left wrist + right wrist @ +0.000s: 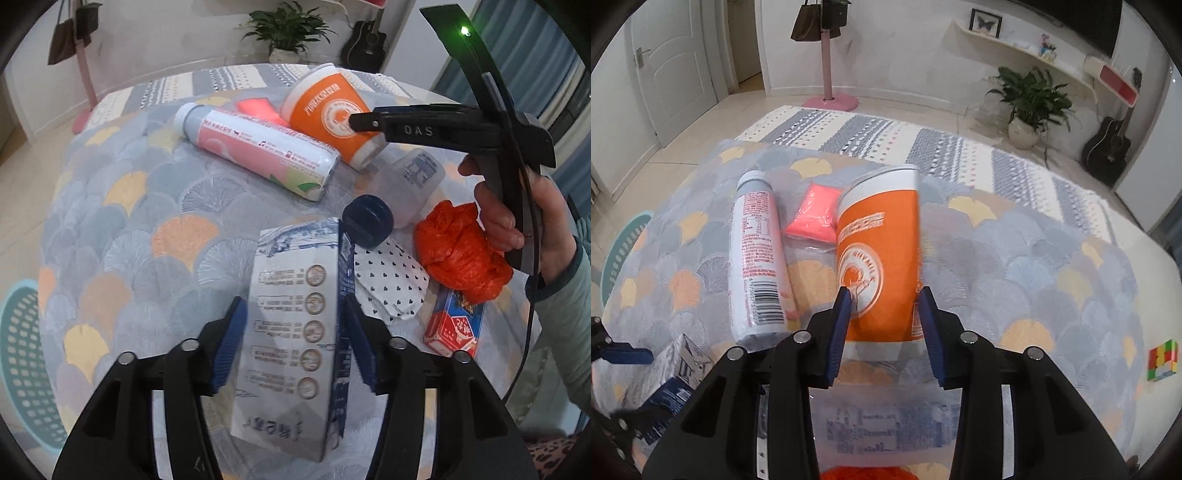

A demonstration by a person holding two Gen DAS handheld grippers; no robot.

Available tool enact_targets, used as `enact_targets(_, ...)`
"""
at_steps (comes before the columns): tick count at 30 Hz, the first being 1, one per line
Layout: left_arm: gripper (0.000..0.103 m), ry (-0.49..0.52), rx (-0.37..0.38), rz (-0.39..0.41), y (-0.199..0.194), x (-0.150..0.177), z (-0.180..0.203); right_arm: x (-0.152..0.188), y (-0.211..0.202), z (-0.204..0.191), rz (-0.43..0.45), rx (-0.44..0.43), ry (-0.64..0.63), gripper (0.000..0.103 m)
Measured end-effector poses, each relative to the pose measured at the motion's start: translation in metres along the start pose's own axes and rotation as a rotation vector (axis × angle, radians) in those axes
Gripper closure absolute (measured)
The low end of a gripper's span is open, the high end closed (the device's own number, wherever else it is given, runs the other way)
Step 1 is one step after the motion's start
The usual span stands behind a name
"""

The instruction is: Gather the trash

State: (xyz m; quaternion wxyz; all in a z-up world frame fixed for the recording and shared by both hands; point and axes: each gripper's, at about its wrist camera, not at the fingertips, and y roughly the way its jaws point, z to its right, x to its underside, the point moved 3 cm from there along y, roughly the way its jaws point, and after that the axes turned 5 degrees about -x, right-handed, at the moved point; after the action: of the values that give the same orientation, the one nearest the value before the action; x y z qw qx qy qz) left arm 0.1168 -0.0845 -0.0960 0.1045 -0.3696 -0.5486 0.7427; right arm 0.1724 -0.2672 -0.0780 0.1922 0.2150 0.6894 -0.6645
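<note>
My left gripper (295,317) stands around a grey and blue milk carton (295,314) lying on the table; its blue pads sit beside the carton's sides, and I cannot tell if they press it. My right gripper (884,295) is open around the base of an orange paper cup (879,254) lying on its side, also seen in the left wrist view (328,114). A pink and white bottle (258,151) lies left of the cup, and shows in the right wrist view (757,254).
A patterned cloth (129,221) covers the table. An orange plastic bag (461,251), a red and blue small box (454,325), a heart-print wrapper (391,280), a dark blue cap (369,221), a clear bottle (413,177) and a pink packet (816,214) lie around. A teal basket (26,362) stands at the left.
</note>
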Motion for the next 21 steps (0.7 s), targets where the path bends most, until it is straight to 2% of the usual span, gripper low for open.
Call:
enact_targets(1,0.042,-0.004,0.0,-0.003,0.001,0.001,0.0,-0.001,0.001,-0.002,0.001,0.001,-0.002,0.066)
enact_targets(3,0.042,-0.006,-0.007,-0.039,0.01,0.003,0.002,-0.004,0.003,-0.004,-0.002,0.001,-0.003,0.066)
enact_targets(5,0.049,-0.008,-0.009,-0.098,0.023,0.006,0.005,-0.006,0.006,-0.004,-0.008,-0.002,0.008,0.064)
enact_targets(6,0.053,0.013,-0.037,-0.095,0.026,0.008,0.008,-0.007,0.007,-0.003,-0.01,-0.003,0.013,0.063)
enact_targets(8,0.062,0.025,-0.044,-0.082,0.023,0.006,0.008,-0.008,0.009,-0.003,-0.011,-0.008,0.024,0.063)
enact_targets(9,0.069,-0.01,-0.019,-0.079,0.021,0.004,0.003,-0.009,0.009,-0.002,-0.013,-0.008,0.027,0.062)
enact_targets(10,0.07,-0.039,0.001,-0.077,0.018,0.003,-0.003,-0.009,0.01,-0.001,-0.016,-0.007,0.032,0.061)
enact_targets(16,0.071,-0.143,-0.008,0.025,-0.01,-0.002,-0.031,-0.009,0.0,-0.013,0.031,0.004,-0.02,0.071)
enact_targets(21,0.071,-0.163,-0.024,0.052,-0.019,-0.001,-0.04,-0.01,-0.006,-0.029,0.048,-0.065,-0.057,0.071)
